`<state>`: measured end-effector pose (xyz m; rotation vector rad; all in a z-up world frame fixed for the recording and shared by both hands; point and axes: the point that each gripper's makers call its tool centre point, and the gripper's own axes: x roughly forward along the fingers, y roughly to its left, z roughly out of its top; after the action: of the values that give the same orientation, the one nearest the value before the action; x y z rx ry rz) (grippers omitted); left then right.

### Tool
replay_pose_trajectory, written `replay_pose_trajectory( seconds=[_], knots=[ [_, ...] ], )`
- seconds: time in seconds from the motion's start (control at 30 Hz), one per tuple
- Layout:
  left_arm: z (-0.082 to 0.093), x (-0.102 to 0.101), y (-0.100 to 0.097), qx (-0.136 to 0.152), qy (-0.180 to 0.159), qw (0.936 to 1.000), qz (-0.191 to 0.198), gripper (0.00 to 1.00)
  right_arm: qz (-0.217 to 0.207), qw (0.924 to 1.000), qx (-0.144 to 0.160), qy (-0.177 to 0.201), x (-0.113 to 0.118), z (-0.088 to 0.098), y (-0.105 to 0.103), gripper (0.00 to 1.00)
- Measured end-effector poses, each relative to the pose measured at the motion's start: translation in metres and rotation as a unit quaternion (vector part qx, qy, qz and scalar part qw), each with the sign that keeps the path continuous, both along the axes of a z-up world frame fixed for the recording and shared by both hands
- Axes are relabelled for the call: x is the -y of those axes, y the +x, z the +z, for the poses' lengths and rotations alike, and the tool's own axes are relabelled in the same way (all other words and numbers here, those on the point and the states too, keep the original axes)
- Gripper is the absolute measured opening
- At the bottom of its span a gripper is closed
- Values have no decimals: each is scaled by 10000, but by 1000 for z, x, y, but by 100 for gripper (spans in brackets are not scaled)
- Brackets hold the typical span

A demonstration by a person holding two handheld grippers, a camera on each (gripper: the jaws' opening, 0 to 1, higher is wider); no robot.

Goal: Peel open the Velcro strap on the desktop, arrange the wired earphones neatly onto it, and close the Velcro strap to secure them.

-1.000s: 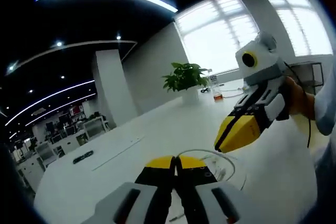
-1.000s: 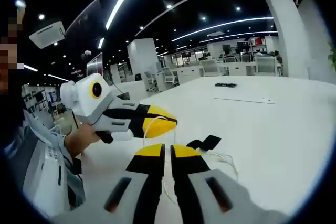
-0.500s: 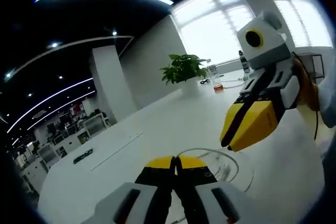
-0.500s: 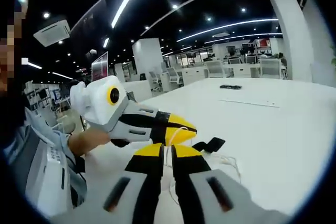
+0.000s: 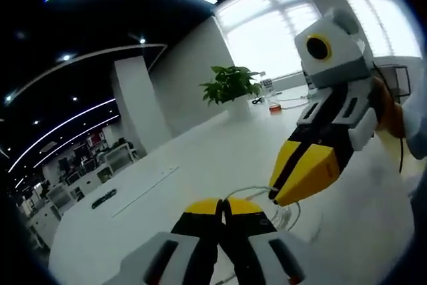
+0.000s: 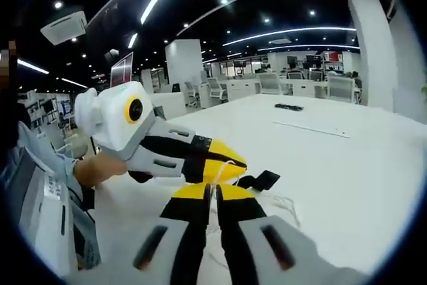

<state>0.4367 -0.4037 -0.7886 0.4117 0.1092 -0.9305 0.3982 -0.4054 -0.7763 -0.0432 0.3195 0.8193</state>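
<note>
Left gripper view: left gripper [image 5: 222, 206] at 6 o'clock, yellow-tipped jaws closed together, white earphone cable [image 5: 270, 199] looping out just past the tips toward 4 o'clock over the white desk [image 5: 200, 158]. Cannot tell for sure whether the cable is pinched between the jaws. Right gripper [image 5: 275, 197] comes in from 3 o'clock, tip angled down, touching or just beside the cable loop; its jaws look closed. A person's hand [image 5: 387, 108] holds it at 3 o'clock. Potted plant [image 5: 230, 91] at 12 o'clock, far end of the desk, windows behind it. Dark small item [image 5: 105, 199] on the desk at 9 o'clock.

Right gripper view: right gripper [image 6: 215, 191] at 6 o'clock, jaws shut with the thin white cable [image 6: 280, 203] running up between the tips. Left gripper [image 6: 241, 163] enters from 9 o'clock, yellow tip just above the right one's tips, near touching. Black Velcro strap [image 6: 261, 180] lies on the desk [image 6: 347, 165] just past both tips at 4 o'clock, cable trailing beside it.
</note>
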Motion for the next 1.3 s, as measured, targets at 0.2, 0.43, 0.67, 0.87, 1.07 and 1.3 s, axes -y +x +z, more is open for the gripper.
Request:
replay_pose_trajectory(
  seconds=[0.2,0.43,0.67,0.87,1.07,1.3],
  knots=[
    [-5,-1,-4,-86,49,9999,-96,8,-177,9998,-123,27,11,-8,4,5],
    [-8,-9,-12,-324,-160,9992,-153,11,-489,9981,-352,131,30,-19,11,5],
    [-15,-29,-20,-598,-314,9977,-53,11,-866,9945,-581,114,55,-33,23,5],
    [-34,-48,-31,-965,-317,9948,31,10,-1083,9913,-727,168,67,-42,29,5],
    [-45,-59,-46,-1256,-396,9912,94,9,-1159,9900,-789,125,71,-48,33,6],
    [-55,-48,-70,-1633,-509,9851,-158,9,-1254,9894,-720,-125,78,-54,35,8]
  ],
)
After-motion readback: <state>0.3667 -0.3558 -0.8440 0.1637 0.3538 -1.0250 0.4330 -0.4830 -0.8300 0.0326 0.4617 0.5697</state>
